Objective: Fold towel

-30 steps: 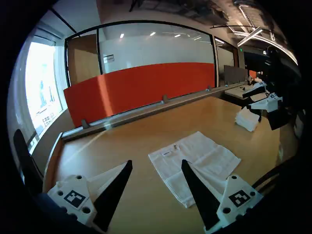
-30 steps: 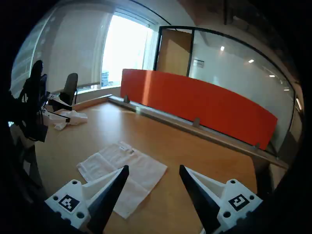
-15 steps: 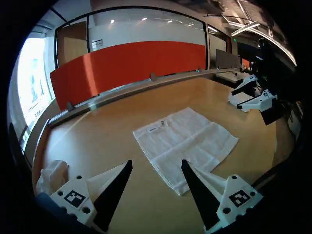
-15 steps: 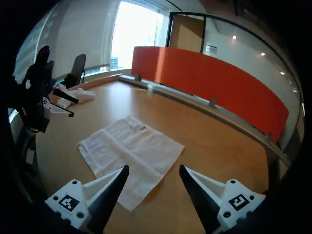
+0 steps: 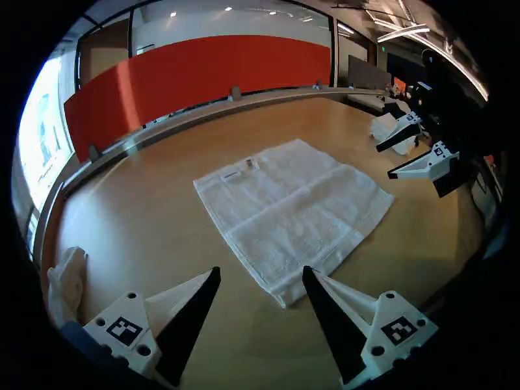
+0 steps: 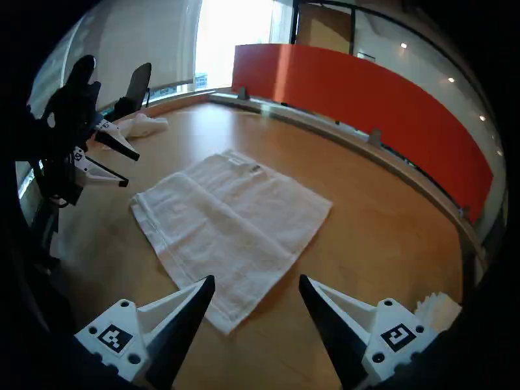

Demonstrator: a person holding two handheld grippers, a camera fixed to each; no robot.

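The towel [image 5: 292, 201] is white and lies spread flat near the middle of a wooden table [image 5: 143, 214]. It is a rough rectangle set at a slant to the table's edges. A straight ridge runs across it from side to side, but whether that is a fold or a woven band I cannot tell. A small label [image 5: 237, 170] sits near its far edge. The surface looks nubby, and the edges lie neat with no corner turned up.

The left gripper [image 5: 260, 270] hovers over the towel's near corner with its fingers spread wide and nothing between them. In the right gripper view, the right gripper [image 6: 256, 278] is likewise wide open and empty, and another corner of the towel lies just ahead of its fingertips. Each gripper also appears at the far side of the towel in the other's view, open, with a person's dark sleeve behind it.

A crumpled white cloth [image 5: 65, 289] lies at the table's left edge, well apart from the towel. Another white cloth [image 5: 390, 127] sits beyond the right gripper. A long orange partition [image 5: 195, 71] runs along the table's far side.
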